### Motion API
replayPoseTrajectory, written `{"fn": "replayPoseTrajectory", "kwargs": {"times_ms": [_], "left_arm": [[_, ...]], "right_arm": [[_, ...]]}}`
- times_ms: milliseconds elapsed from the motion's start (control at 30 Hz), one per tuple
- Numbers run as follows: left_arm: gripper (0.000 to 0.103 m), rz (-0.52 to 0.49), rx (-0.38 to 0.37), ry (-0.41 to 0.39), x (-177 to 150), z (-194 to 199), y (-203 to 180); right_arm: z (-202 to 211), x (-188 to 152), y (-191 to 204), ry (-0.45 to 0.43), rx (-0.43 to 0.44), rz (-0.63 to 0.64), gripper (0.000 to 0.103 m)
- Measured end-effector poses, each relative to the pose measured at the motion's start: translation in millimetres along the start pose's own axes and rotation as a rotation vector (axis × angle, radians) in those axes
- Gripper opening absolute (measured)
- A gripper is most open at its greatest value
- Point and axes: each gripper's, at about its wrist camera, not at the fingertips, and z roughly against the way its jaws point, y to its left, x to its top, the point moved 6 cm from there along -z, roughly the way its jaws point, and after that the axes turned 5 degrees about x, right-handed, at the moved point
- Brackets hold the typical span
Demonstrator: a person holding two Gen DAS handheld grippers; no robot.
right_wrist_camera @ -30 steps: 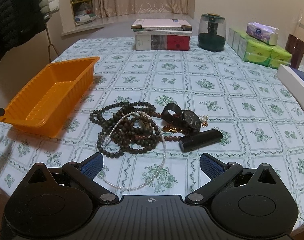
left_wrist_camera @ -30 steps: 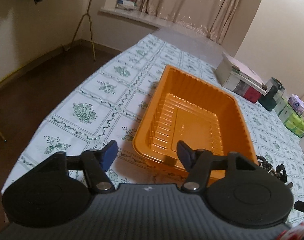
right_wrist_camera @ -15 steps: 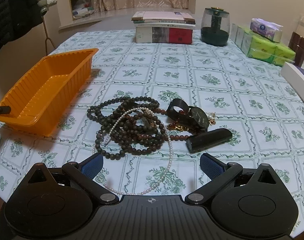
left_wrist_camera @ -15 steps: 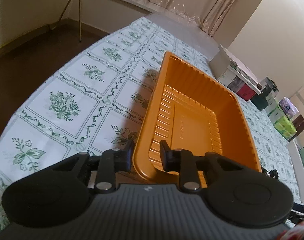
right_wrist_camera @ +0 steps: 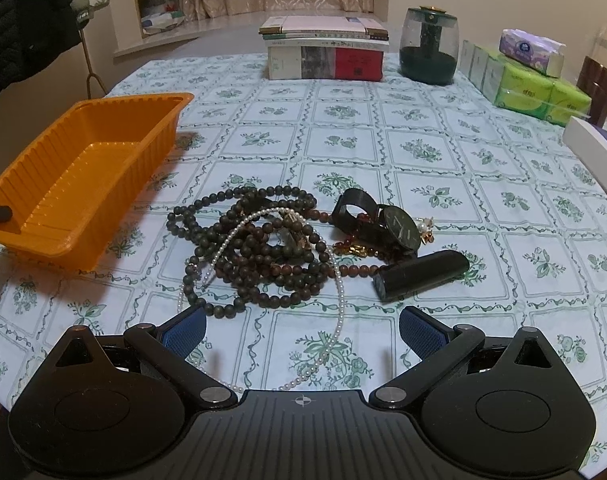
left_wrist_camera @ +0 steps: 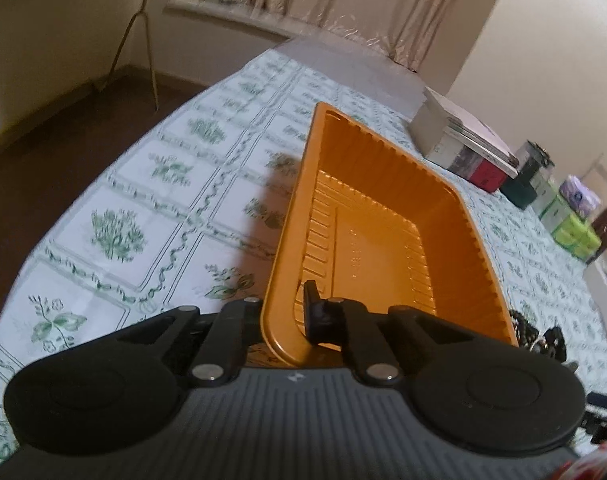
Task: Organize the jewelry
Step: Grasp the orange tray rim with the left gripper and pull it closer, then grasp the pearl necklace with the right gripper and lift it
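My left gripper is shut on the near corner wall of the orange tray, one finger inside and one outside, and the tray is tilted up off the table. The tray is empty and also shows at the left of the right wrist view. My right gripper is open and empty, just in front of a pile of dark bead strands, a white pearl necklace, a black watch and a black cylinder.
A stack of books, a dark glass jar and green tissue packs stand at the far side. A white box lies at the right edge. The floral tablecloth ends close to both grippers.
My left gripper closed on the tray's near corner and has lifted and tilted it. My right gripper moved slightly closer to the jewelry pile and stayed open.
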Motion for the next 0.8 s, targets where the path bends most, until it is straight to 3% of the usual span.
{"fn": "replayPoseTrajectory", "kwargs": {"times_ms": [267, 367, 433, 567, 633, 800], "left_arm": [[0.007, -0.249, 0.085, -0.08, 6, 31, -48], [0.004, -0.358, 0.15, -0.094, 8, 36, -64], [0.004, -0.387, 0.162, -0.091, 9, 37, -69], [0.004, -0.455, 0.197, -0.097, 7, 41, -84], [0.004, -0.478, 0.211, -0.098, 6, 41, -89], [0.004, -0.509, 0.229, -0.101, 4, 45, -97]], "right_arm": [[6, -4, -8, -0.035, 0.0, 0.01, 0.102], [7, -5, -11, -0.05, 0.013, 0.015, 0.101], [5, -7, -13, -0.048, 0.024, 0.015, 0.085], [-2, -12, -15, -0.03, 0.059, 0.006, 0.074], [-6, -14, -16, -0.023, 0.064, 0.014, 0.06], [-18, -15, -22, -0.007, 0.061, 0.022, 0.041]]}}
